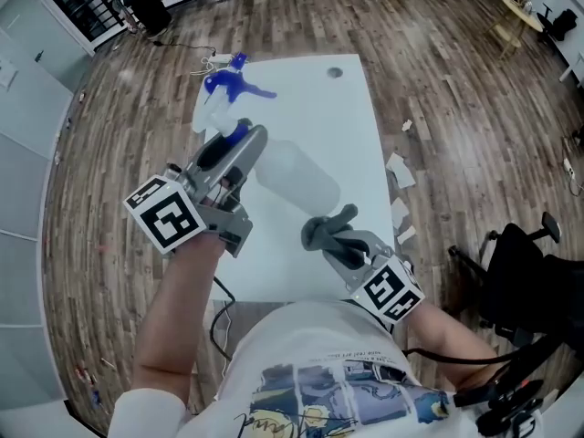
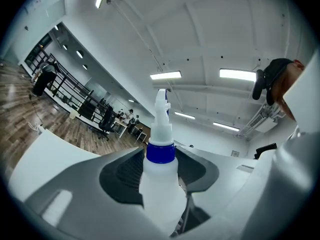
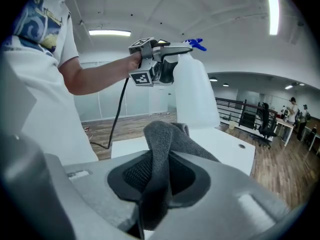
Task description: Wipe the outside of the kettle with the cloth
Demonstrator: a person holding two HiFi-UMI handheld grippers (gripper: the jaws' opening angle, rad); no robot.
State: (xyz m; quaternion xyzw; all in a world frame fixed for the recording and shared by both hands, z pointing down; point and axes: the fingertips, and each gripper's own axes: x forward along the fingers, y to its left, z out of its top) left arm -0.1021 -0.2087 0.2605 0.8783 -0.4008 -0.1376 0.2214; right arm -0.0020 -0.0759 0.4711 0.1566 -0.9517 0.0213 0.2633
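Left claw (image 2: 160, 160) is clamped on the white bottle (image 1: 297, 176), its pads pressing the upper body just under the blue collar (image 2: 161, 152). That bottle is the nearest thing to a kettle I can find; no true kettle shows in any view. It hangs roughly upright over the near half of the table (image 1: 306, 99), blue spray head (image 3: 194, 44) on top, and clear of the surface as far as I can judge.

Right claw (image 3: 162, 166) is clenched on the grey cloth (image 3: 165, 134), with a thick fold sticking up out of the jaws toward the bottle. In my head view the cloth sits just below and right of the bottle's base, near it but, I judge, not touching. The right gripper view shows table top between them.

I read the job as set up but not begun in earnest. Both things are in hand and the bottle's side wall is free, yet no cloth lies on plastic. I cannot tell from the wall's surface whether any of it has been wiped.

What is left, I reckon, is to close the gap, lay the fold on the wall, stroke round it, and turn the bottle for the far side. Further out there is only wooden floor (image 1: 438, 80) and a few paper scraps (image 1: 398, 167) beside the table.
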